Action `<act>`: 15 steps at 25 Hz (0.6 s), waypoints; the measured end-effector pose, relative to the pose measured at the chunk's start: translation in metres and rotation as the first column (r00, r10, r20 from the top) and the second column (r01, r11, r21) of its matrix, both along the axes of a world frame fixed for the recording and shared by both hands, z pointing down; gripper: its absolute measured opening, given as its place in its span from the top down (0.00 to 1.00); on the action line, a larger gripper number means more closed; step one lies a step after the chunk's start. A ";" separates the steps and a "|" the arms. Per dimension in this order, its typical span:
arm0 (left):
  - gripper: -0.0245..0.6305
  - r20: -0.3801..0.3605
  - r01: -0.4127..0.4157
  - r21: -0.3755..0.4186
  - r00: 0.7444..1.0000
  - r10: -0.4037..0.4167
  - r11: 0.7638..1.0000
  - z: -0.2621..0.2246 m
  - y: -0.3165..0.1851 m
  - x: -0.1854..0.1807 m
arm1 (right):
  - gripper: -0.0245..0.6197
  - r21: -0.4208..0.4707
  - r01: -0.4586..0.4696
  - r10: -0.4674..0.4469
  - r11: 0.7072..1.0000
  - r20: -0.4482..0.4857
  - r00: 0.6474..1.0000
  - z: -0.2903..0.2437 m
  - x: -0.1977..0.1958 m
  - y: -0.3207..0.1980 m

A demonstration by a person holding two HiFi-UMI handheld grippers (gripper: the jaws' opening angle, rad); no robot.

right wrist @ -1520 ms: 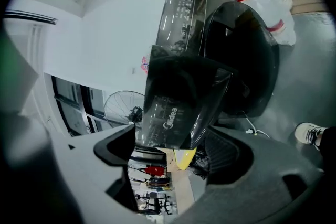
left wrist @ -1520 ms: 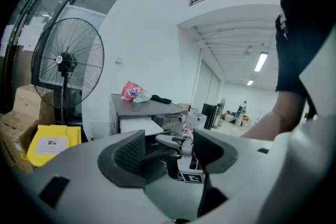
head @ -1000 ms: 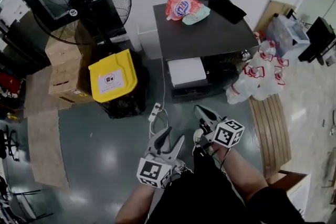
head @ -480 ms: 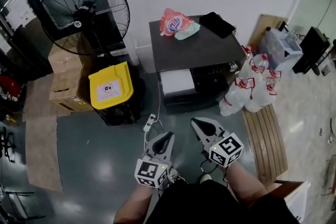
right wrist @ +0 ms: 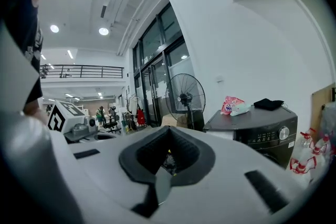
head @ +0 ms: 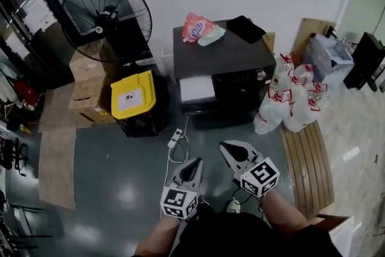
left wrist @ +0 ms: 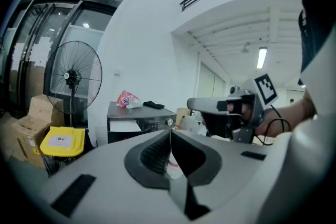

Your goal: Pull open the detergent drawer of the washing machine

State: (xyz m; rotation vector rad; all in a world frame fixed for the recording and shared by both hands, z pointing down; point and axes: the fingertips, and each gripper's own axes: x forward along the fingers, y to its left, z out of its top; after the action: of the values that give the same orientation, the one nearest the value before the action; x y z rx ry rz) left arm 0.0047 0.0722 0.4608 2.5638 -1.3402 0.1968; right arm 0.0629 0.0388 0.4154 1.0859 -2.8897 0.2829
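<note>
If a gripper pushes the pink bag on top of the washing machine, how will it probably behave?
The pink bag looks soft and crumpled, so it would probably dent and flex rather than stay stiff. It lies slumped on the washing machine, so it should slide, not roll. A pale green packet lies against it and would likely move along.

Bright ceiling light — fisheye-warped edges
</note>
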 end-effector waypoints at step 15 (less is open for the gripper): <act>0.95 0.037 0.047 0.036 0.998 -0.049 0.998 -0.007 0.066 0.055 | 0.96 0.010 0.077 -0.077 0.997 0.009 0.997 -0.002 0.042 0.067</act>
State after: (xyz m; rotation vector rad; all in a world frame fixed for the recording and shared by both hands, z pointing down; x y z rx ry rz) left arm 0.0596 0.1383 0.4537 2.5659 -1.4293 0.2154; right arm 0.1054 0.1055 0.4139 0.9738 -2.9360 0.2711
